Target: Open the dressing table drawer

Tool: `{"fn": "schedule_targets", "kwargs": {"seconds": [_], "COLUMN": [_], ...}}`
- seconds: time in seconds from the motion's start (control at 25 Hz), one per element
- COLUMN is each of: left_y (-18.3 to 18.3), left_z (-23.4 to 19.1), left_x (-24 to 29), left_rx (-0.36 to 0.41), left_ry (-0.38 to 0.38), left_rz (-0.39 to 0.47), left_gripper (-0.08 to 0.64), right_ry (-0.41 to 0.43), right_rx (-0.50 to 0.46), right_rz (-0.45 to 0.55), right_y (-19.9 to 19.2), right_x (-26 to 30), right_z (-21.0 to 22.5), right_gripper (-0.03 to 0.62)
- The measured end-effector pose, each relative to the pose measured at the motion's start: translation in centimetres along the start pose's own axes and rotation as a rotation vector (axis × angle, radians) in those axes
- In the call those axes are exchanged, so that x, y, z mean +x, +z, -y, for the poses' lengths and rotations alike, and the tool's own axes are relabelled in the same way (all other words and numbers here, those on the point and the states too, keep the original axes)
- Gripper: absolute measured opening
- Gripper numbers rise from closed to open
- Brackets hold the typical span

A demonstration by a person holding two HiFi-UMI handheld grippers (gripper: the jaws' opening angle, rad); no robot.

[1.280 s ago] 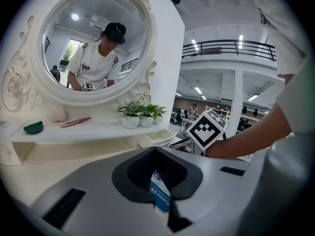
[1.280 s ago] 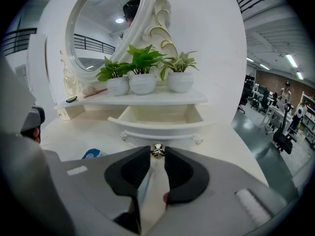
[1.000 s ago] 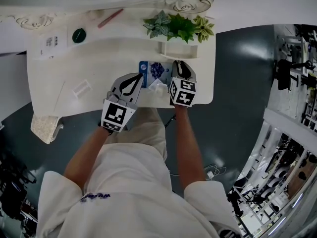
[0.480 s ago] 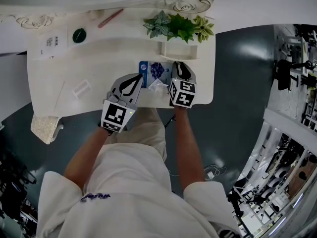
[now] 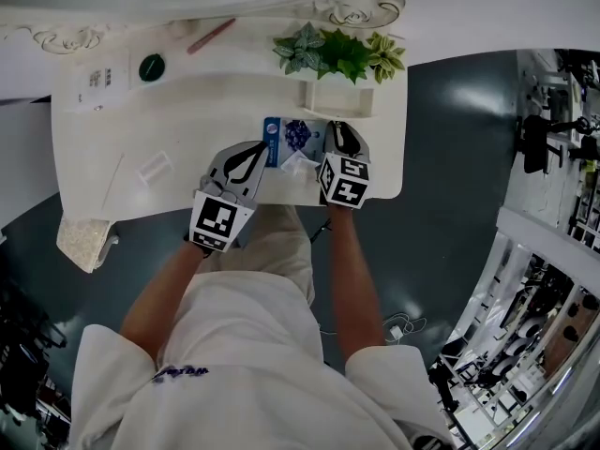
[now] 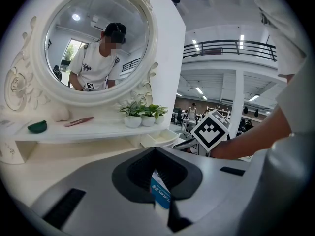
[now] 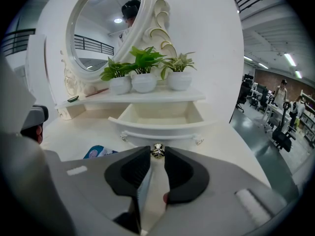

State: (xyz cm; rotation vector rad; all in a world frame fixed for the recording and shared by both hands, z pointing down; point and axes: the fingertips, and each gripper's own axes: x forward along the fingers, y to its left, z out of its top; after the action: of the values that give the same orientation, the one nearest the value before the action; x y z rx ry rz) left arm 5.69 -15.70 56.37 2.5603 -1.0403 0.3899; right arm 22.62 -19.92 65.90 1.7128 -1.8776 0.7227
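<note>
R gripper point(image 7: 157, 157) jaws pinch the knob point(image 7: 157, 150) of the drawer point(image 7: 162, 128), which looks pulled out already. L gripper point(image 6: 155, 154) jaws closed on blue packet point(image 6: 161, 194), prob. keeping it clear.

The right gripper point(image 7: 157, 154) has its two dark jaws closed narrowly on the small metal knob point(image 7: 157, 150) at the front of the white drawer point(image 7: 162, 124), which stands pulled out toward the near side from under the shelf point(image 7: 138, 98). On that shelf three potted plants point(image 7: 144, 70) stand in a row in white pots, with the round mirror point(image 7: 106, 28) in its carved frame behind them to the left. A blue packet point(image 7: 98, 152) lies on the tabletop point(image 7: 78, 132), near and just left of the knob.
</note>
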Motion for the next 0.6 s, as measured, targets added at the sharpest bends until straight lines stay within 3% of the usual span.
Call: {"fn": "schedule_targets", "kwargs": {"seconds": [0.6], "left_y": [-0.30], "left_z": [-0.04], "left_x": [-0.52], "left_rx": [0.001], "left_ry": [0.000], "left_rz": [-0.002], "left_gripper": [0.008], "right_ry": [-0.002], "right_rx": [0.015], "right_rz": [-0.005], "right_y": [-0.63], "right_x": [-0.60], "right_z": [-0.17], "right_gripper": [0.100]}}
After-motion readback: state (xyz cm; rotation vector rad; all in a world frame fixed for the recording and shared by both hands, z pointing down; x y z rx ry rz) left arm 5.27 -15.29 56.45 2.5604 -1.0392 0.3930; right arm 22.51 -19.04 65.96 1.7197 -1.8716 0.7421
